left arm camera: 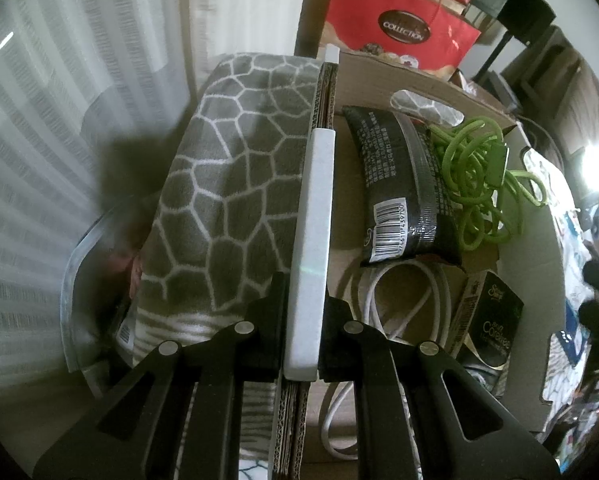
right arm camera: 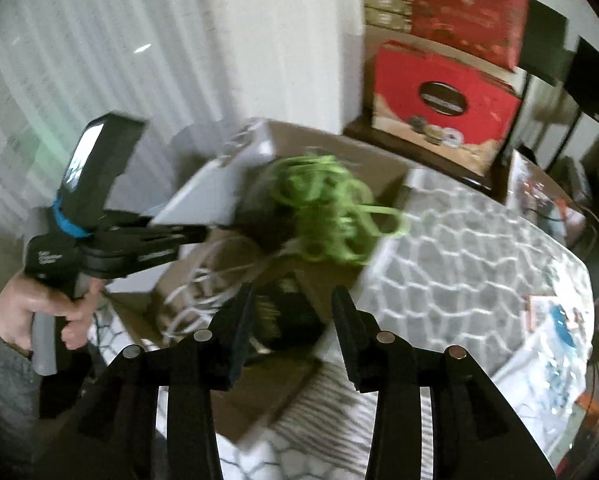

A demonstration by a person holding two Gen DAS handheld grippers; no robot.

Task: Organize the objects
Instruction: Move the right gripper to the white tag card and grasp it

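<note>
My left gripper (left arm camera: 304,300) is shut on the white-taped edge of a cardboard box flap (left arm camera: 313,216). Inside the box (left arm camera: 535,280) lie a black snack packet (left arm camera: 399,184), a green cable tangle (left arm camera: 479,176), a white cable (left arm camera: 399,300) and a small black-and-gold carton (left arm camera: 487,316). In the blurred right wrist view my right gripper (right arm camera: 291,316) is open and empty above the box (right arm camera: 235,392), with the green cable (right arm camera: 327,208) ahead. The left gripper (right arm camera: 139,240) shows at the left, held by a hand, clamped on the flap.
The box sits on a round table under a grey honeycomb-pattern cloth (left arm camera: 227,184) (right arm camera: 459,248). A red gift bag (left arm camera: 403,24) (right arm camera: 443,108) stands behind on a cabinet. White curtains (left arm camera: 59,120) hang at left. Papers (right arm camera: 555,320) lie at the table's right edge.
</note>
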